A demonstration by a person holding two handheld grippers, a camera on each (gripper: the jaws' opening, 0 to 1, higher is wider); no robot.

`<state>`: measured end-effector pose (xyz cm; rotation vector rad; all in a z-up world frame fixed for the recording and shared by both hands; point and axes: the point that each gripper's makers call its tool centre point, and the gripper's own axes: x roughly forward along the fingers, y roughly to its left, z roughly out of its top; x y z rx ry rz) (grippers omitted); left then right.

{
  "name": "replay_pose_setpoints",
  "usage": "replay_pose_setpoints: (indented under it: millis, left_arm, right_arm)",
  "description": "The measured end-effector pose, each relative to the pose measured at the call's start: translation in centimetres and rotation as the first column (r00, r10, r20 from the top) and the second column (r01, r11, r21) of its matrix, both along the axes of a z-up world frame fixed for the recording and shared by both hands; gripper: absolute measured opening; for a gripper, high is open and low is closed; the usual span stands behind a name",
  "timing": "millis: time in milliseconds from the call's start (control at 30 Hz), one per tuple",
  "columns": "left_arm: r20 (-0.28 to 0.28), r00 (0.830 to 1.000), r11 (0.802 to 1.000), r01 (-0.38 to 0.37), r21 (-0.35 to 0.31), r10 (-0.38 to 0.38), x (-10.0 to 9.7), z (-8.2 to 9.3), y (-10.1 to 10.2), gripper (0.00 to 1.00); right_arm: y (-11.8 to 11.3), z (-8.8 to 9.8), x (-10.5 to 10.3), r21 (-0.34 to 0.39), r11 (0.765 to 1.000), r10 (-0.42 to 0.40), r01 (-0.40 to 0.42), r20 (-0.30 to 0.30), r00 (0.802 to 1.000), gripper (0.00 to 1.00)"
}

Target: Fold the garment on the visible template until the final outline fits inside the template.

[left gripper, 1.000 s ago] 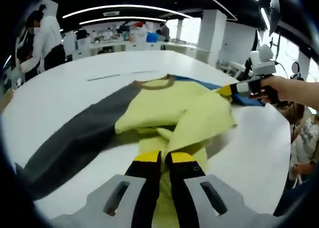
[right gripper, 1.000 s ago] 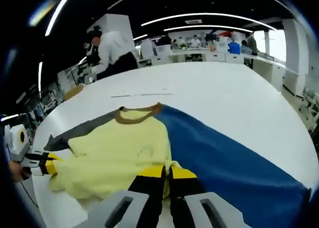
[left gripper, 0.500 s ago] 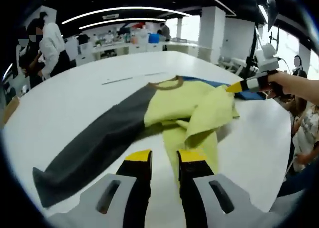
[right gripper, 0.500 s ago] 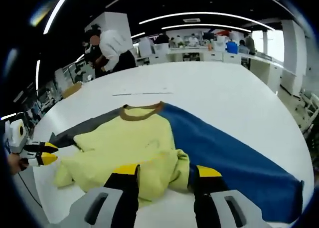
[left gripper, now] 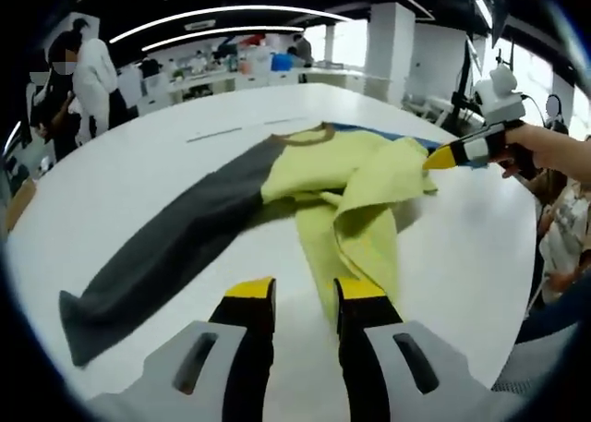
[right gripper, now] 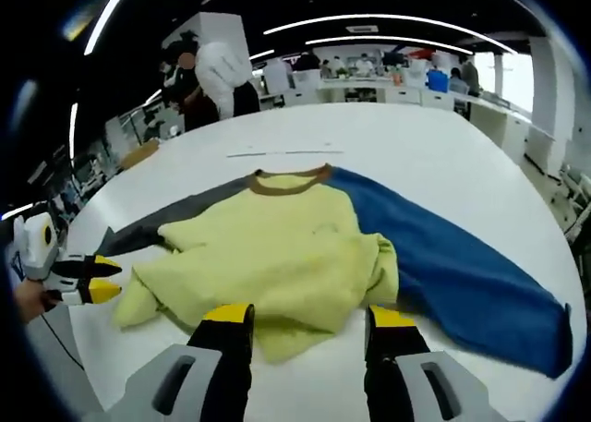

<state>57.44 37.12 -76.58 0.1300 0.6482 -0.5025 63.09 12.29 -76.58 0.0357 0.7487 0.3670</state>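
On the white table [right gripper: 443,163], both tongs — left gripper [left gripper: 302,297] and right gripper [right gripper: 305,319], jaws now apart — had released the sweater [right gripper: 277,256], its hem bunched toward six o'clock, folding unfinished.

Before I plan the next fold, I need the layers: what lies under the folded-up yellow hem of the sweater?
Under the folded yellow body is more of the same garment; the grey sleeve and blue sleeve emerge from its sides. Beneath is the white table. Any template marking under the fabric is covered.

left tool [left gripper: 303,295] jaws apart, right tool [right gripper: 308,319] jaws apart
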Motion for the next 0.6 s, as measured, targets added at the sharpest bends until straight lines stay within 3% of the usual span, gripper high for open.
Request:
replay_pose_setpoints:
  millis: [200,467,600]
  left_arm:
    - [-0.019,1.000,1.000,0.010,0.003,-0.010,-0.9,-0.8,-0.2,0.25]
    - [-0.029,0.999,0.998,0.031,0.045,-0.030,-1.8,-1.8,-0.4,0.23]
    - [-0.028,0.999,0.999,0.022,0.032,-0.021,-1.9,-1.8,-0.6,0.20]
  right_arm:
    - [1.1,-1.1,-1.5,0.002,1.000,0.012,-0.012,-0.019,1.000,0.39]
    - [1.4,-1.8,-2.0,-0.010,1.000,-0.011,0.011,-0.022,1.000,0.31]
    - [1.4,-1.8,-2.1,-0.034,0.999,-0.021,0.020,-0.011,1.000,0.26]
